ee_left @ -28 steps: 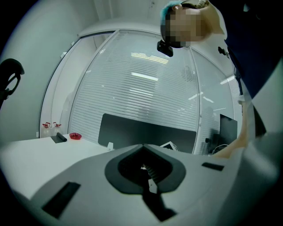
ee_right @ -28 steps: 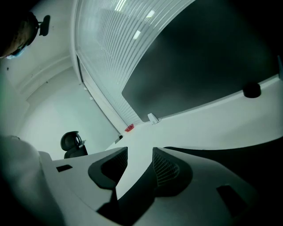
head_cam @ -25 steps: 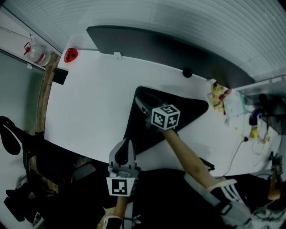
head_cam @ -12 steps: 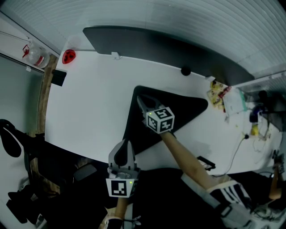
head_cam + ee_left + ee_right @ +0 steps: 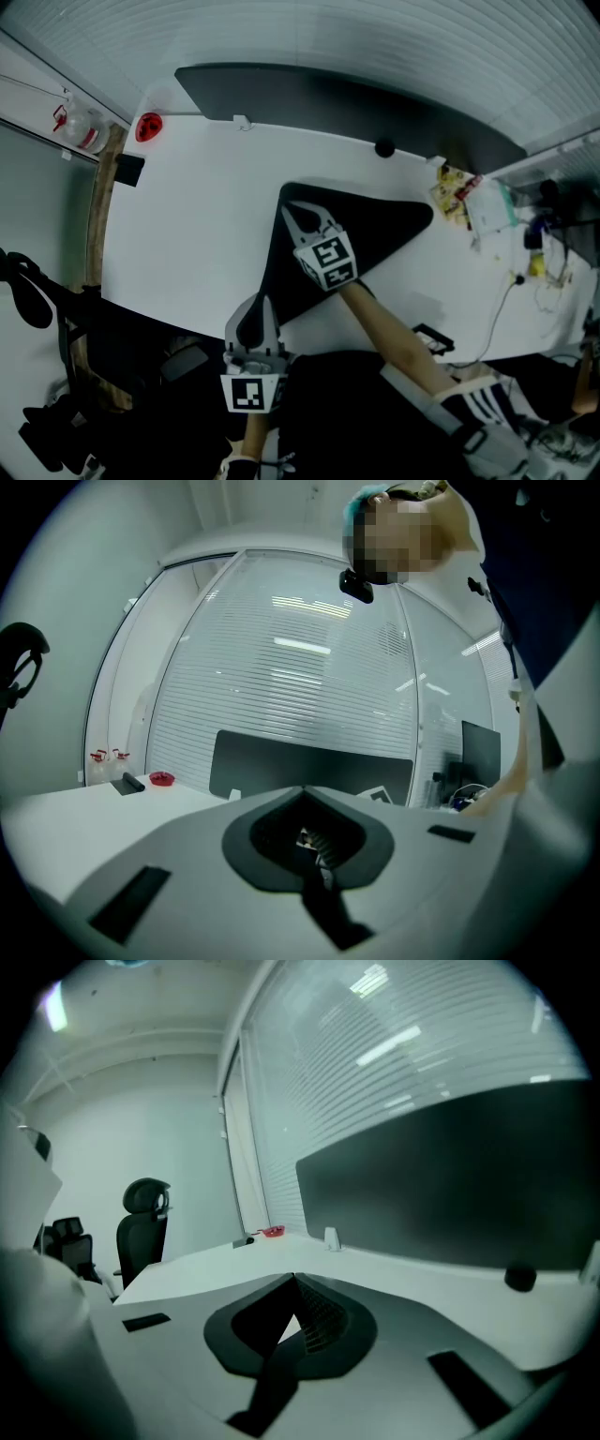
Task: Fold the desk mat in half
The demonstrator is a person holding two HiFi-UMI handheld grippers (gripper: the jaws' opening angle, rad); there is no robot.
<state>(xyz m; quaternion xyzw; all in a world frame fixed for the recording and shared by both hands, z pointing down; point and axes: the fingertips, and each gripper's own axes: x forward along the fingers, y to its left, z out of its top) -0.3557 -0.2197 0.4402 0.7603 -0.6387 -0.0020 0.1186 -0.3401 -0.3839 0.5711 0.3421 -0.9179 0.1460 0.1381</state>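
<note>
On table (image 5: 187, 216) | right tool (image 5: 288, 207) clenched on desk mat (image 5: 375, 230) corner | left tool (image 5: 255, 302) closed empty, near mat edge

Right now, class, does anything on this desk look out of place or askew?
Yes: the black desk mat shows as a triangle, not a rectangle, and its near edge runs diagonally across the white desk. Nothing looks spilled or broken.

- Open table (image 5: 187, 225) surface is found left of the black mat (image 5: 384, 220)
- The far edge is blocked by a dark panel (image 5: 328, 98)
- The right end is cluttered with packets (image 5: 459, 197)
</note>
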